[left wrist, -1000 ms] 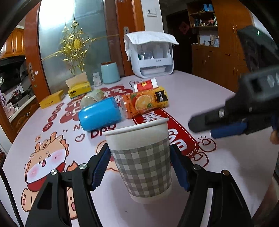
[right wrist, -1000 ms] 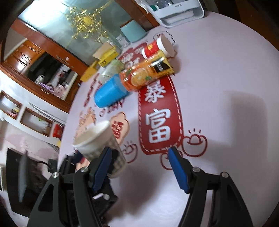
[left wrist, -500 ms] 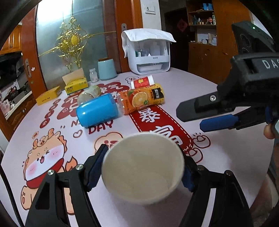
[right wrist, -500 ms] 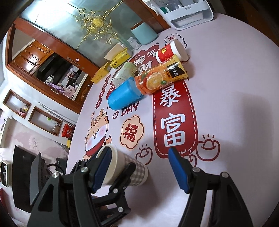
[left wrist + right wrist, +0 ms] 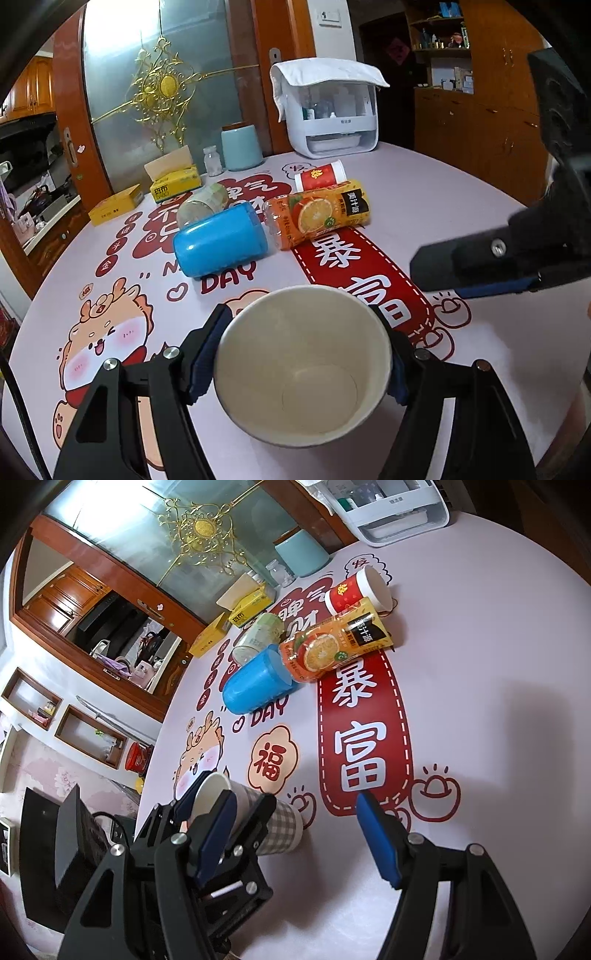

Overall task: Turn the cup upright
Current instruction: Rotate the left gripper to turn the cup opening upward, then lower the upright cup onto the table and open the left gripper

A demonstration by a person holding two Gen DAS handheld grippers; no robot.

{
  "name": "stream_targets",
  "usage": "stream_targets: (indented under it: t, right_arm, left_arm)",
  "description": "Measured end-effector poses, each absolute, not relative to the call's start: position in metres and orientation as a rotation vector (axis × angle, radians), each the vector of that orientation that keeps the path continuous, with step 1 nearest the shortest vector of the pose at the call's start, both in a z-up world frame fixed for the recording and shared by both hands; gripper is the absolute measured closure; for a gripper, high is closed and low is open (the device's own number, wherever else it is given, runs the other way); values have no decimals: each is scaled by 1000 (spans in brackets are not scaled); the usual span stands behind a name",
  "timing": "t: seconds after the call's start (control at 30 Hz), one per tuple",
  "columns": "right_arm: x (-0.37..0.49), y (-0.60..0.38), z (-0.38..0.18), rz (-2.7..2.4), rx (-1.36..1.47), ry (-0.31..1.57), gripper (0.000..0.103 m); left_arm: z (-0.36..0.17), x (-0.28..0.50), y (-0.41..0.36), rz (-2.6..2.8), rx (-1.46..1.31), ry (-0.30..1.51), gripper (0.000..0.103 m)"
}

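a round table covered in a cartoon print fills both views. the left tongs are clamped on a paper cup with a grey checked wall, their blue pads pressing on its two sides just under the rim. from the left camera the cup's mouth faces the lens and its pale inside and base are visible; from the right camera the cup appears tilted, base down toward the table and possibly touching it, though contact is hard to confirm. the right tongs hang spread apart and empty above the tablecloth, just beside the cup. farther back lie a blue cup, an orange juice bottle, a red cup and a glass jar, all on their sides and bunched together. the risks, as a judgement: thin paper can buckle if the pads squeeze harder; letting go while the cup is tilted would likely make it tip over and roll; and the nearby right tongs could knock it.
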State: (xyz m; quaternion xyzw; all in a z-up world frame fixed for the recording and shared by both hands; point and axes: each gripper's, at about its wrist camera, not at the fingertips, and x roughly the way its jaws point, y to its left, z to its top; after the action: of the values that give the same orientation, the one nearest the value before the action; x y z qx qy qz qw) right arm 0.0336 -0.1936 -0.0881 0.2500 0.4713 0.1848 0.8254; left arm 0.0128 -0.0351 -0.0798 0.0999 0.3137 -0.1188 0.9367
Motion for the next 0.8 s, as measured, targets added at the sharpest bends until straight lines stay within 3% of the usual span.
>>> stream_targets:
  t: [0.33,0.63,0.8]
  right_arm:
    - [31,-195,-88,381,518,998,35]
    - [26,-196,-87,378,507,993,35]
    - [19,-194,-82,371,493,980,35]
  left_arm:
    - [-83,14,-39,-233,223,710,30]
    - [-79,6,-38,-227,220,723,16]
    - [-75,3,-36,-228,197,736,15]
